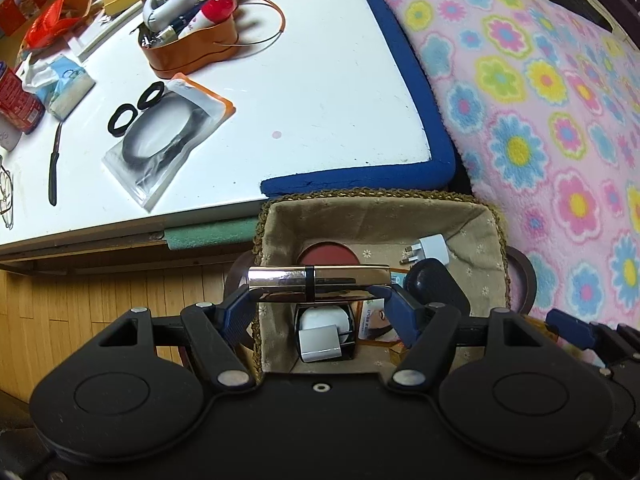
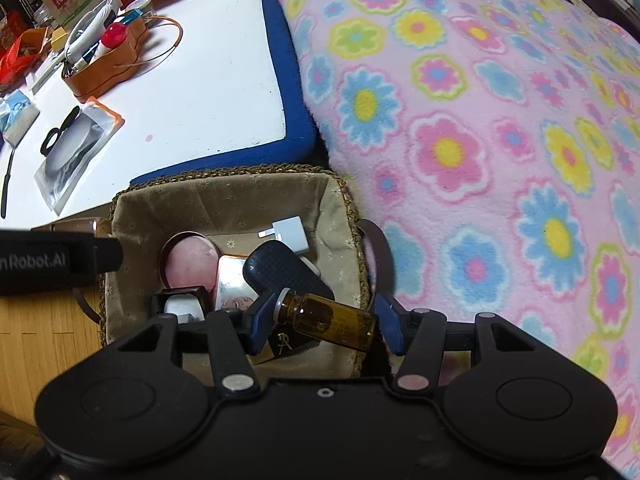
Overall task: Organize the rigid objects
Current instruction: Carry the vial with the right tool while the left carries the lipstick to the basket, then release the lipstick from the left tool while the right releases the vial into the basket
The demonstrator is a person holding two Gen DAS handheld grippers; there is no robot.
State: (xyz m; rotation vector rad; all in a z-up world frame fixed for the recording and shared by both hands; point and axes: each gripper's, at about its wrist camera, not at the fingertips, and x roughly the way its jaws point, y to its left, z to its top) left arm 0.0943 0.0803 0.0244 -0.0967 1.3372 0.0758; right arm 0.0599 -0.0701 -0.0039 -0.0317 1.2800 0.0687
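Observation:
My left gripper (image 1: 316, 294) is shut on a shiny silver tube with a black band (image 1: 320, 284), held crosswise over the fabric-lined woven basket (image 1: 280, 216) on the floor. My right gripper (image 2: 326, 318) is shut on a small amber glass bottle (image 2: 332, 320), lying sideways between the blue pads over the same basket (image 2: 224, 192). Inside the basket lie a white plug adapter (image 2: 290, 234), a dark textured case (image 2: 288, 272), a round pink compact (image 2: 188, 264), a black box with a white item (image 1: 324, 332) and a small printed card.
A white table with blue edge padding (image 1: 400, 92) stands behind the basket, carrying an orange tray of items (image 1: 192, 40), a bagged black ring (image 1: 168, 140) and a tissue pack. A pink flowered blanket (image 2: 480, 140) lies to the right. Wooden floor shows at left.

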